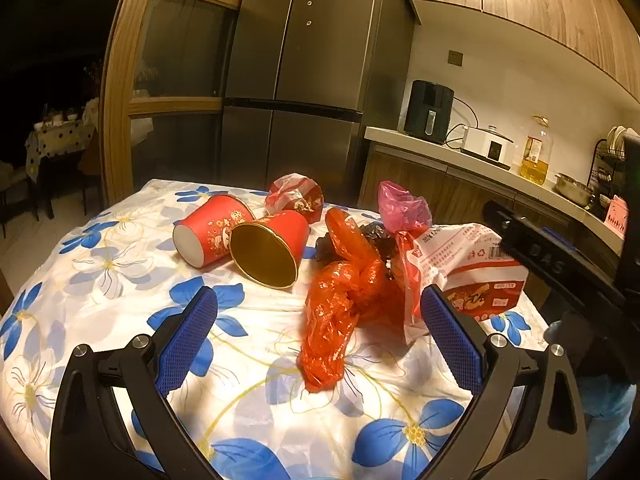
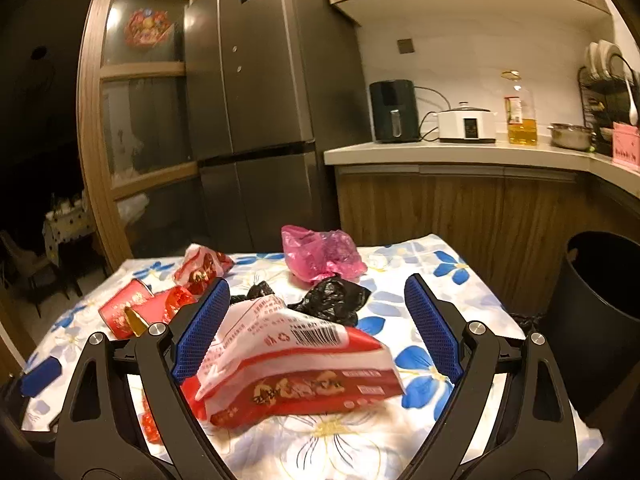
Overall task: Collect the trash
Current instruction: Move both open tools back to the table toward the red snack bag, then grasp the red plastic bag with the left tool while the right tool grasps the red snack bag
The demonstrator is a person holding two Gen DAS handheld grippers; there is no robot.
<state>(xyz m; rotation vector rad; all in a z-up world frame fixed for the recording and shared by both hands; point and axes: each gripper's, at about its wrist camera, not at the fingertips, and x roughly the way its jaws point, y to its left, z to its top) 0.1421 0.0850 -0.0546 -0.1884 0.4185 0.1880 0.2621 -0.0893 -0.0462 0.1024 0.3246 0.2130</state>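
Trash lies on a flowered tablecloth [image 1: 120, 272]. My left gripper [image 1: 320, 332] is open, its blue pads either side of a crumpled orange plastic bag [image 1: 340, 300]. Two red paper cups [image 1: 212, 232] [image 1: 272, 248] lie on their sides beyond it. A red-and-white snack packet [image 1: 468, 268] [image 2: 288, 364] sits between the open blue pads of my right gripper [image 2: 316, 328], nearer the left pad; contact is unclear. Behind it lie a black bag [image 2: 332, 300], a pink bag [image 2: 320, 256] [image 1: 404, 208] and another red-and-white wrapper [image 2: 202, 264] [image 1: 294, 196].
A dark round bin [image 2: 600, 308] stands open on the floor right of the table. A fridge [image 2: 264, 100] and a counter [image 2: 460, 152] with an air fryer, cooker, oil bottle and dish rack lie behind. The right gripper's body [image 1: 560, 264] shows at the right of the left wrist view.
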